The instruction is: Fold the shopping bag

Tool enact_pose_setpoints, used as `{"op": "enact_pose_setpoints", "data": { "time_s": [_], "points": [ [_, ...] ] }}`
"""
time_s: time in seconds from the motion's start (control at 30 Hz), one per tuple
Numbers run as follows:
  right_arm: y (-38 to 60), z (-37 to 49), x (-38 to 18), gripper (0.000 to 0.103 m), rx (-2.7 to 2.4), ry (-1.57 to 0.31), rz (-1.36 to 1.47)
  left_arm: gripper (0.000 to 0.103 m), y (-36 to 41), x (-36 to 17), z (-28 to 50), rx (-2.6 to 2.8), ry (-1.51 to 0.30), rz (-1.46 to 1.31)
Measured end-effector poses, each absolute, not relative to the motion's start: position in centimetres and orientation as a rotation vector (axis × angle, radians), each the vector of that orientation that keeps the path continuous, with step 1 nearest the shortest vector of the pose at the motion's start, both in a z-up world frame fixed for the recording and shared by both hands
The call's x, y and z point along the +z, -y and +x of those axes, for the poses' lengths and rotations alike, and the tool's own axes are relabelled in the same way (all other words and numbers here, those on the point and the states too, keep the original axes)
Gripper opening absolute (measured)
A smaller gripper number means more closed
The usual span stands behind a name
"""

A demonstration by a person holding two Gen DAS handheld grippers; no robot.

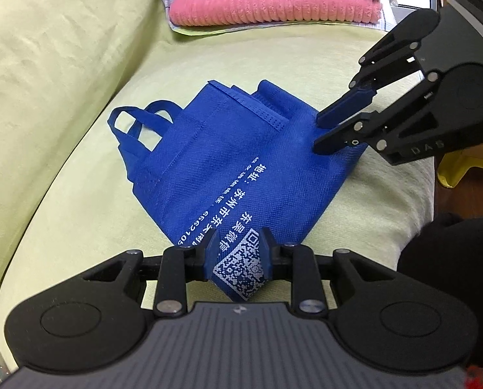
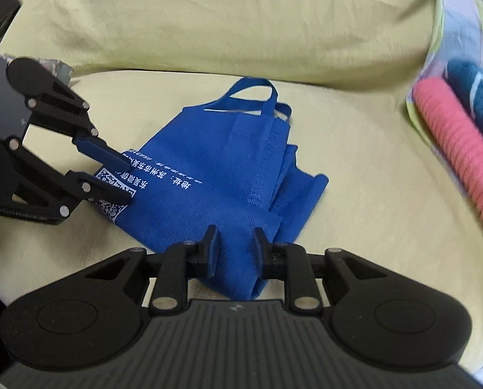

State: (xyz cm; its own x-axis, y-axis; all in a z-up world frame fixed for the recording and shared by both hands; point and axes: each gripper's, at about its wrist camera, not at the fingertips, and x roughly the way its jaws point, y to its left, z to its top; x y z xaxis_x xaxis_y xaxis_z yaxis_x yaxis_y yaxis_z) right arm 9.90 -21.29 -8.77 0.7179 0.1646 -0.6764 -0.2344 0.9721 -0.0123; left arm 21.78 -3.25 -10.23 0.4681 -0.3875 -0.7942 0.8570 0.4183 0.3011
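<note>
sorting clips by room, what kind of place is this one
Probably a home living room or bedroom: the blue shopping bag lies on a cushioned seat under a yellow-green cover, with folded towels stacked nearby.

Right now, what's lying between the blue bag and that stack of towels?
Nothing: in the left wrist view only bare yellow-green cover separates the bag from the towels.

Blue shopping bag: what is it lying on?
The blue shopping bag lies partly folded on a yellow-green cushion cover. Whatever sits directly beneath the bag's fabric is covered and cannot be seen.
</note>
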Motion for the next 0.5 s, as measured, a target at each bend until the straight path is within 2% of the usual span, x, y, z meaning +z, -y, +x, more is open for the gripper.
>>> {"op": "enact_pose_setpoints", "data": {
  "time_s": [0.2, 0.27, 0.5],
  "points": [
    [22.4, 10.3, -9.1, 0.025, 0.223, -0.778, -0.016, 0.03, 3.2, -10.3, 21.8, -0.849, -0.707, 0.764],
    [22.7, 10.4, -9.4, 0.033, 0.208, -0.779, 0.007, 0.03, 3.3, -10.3, 21.8, -0.839, -0.71, 0.76],
    [23.9, 10.9, -9.8, 0.04, 0.193, -0.793, 0.095, 0.03, 4.0, -10.3, 21.2, -0.787, -0.713, 0.778]
  ]
}}
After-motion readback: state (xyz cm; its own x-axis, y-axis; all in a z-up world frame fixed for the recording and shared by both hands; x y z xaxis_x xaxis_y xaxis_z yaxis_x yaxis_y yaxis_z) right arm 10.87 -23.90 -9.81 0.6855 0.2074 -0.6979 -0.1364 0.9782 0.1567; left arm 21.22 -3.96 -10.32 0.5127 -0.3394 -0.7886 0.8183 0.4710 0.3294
